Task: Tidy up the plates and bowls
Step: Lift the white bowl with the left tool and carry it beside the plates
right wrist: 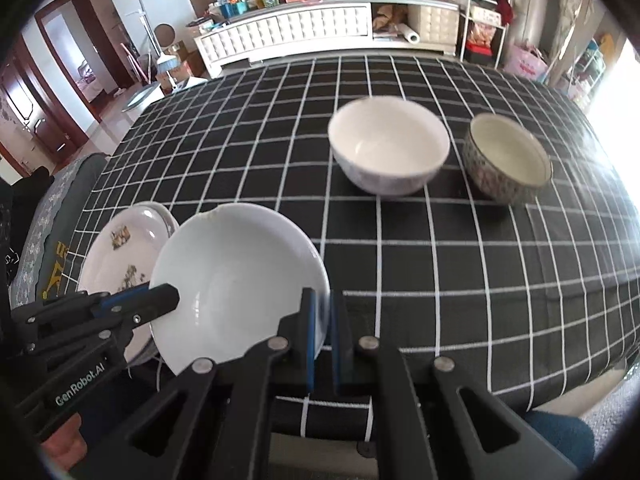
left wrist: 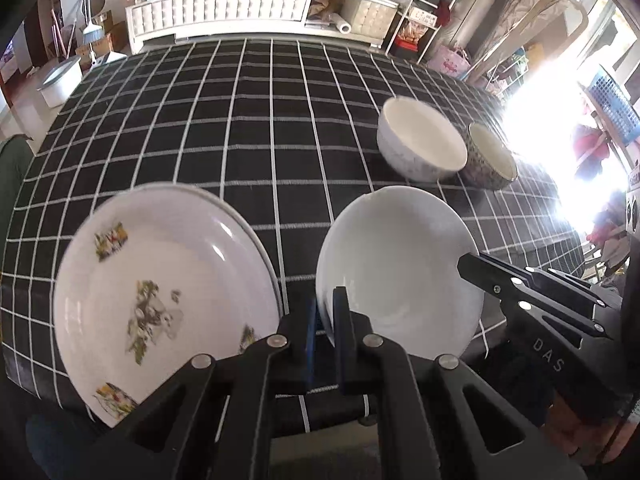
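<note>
**Fingers of both grippers clamped on one white plate**

Fingers (left wrist: 343,316) of the left gripper (left wrist: 325,320) were closed on the near-left rim of the plain white plate (left wrist: 396,264); the right gripper (right wrist: 323,320) pinched the opposite rim, its fingers (right wrist: 308,320) on either side of the edge. Both jaws stood nearly closed, with only the plate's rim between them. The plate looked tilted and lifted off the checked tablecloth (left wrist: 240,128), though contact underneath was hidden.

Step in hand, as judged: carrying this plate over to the floral plate (left wrist: 160,288), which sat just to its left near the table's front edge, seemingly on top of another plate. The next move would call for shifting left, levelling the plate, centring it over the floral one and lowering it before either grip lets go.

Farther back stood a white bowl (right wrist: 388,148) and, just beside it, a patterned bowl (right wrist: 508,160), both upright and well apart from the plates. Nothing lay between the held plate and the stack. A small chip showed on the plate's far rim. The front table edge was close, so an off-centre set-down could tip.
</note>
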`<state>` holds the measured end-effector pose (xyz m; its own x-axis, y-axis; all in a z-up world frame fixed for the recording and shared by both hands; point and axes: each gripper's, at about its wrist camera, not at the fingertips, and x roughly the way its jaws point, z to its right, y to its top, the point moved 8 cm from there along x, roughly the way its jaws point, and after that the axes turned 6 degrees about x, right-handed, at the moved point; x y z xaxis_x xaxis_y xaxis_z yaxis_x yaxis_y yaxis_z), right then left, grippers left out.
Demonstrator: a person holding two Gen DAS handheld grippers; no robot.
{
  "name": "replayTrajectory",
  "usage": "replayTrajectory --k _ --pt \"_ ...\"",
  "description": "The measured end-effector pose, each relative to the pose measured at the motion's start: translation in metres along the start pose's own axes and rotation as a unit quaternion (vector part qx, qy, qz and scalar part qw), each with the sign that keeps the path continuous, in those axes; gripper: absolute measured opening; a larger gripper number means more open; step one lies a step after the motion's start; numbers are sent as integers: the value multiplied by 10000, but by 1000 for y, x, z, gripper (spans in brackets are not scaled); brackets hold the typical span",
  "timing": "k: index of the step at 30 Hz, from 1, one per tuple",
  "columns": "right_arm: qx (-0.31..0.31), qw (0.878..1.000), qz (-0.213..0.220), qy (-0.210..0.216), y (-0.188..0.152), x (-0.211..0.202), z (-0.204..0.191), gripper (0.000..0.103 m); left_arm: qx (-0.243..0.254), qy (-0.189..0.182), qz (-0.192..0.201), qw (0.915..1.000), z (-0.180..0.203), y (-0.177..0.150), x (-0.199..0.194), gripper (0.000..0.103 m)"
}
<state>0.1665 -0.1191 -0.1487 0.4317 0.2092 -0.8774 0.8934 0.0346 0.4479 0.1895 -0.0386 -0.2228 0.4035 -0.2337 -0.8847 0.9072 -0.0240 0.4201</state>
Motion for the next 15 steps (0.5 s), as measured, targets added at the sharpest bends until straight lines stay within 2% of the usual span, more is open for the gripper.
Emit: replayTrajectory --k 6,15 --pt "62 9997 -190 -118 -11 13 8 9 71 38 -129 9999 6 -8 17 6" --pt "154 9995 -245 -147 -15 21 16 9 134 69 -244 9996 13 -12 31 6"
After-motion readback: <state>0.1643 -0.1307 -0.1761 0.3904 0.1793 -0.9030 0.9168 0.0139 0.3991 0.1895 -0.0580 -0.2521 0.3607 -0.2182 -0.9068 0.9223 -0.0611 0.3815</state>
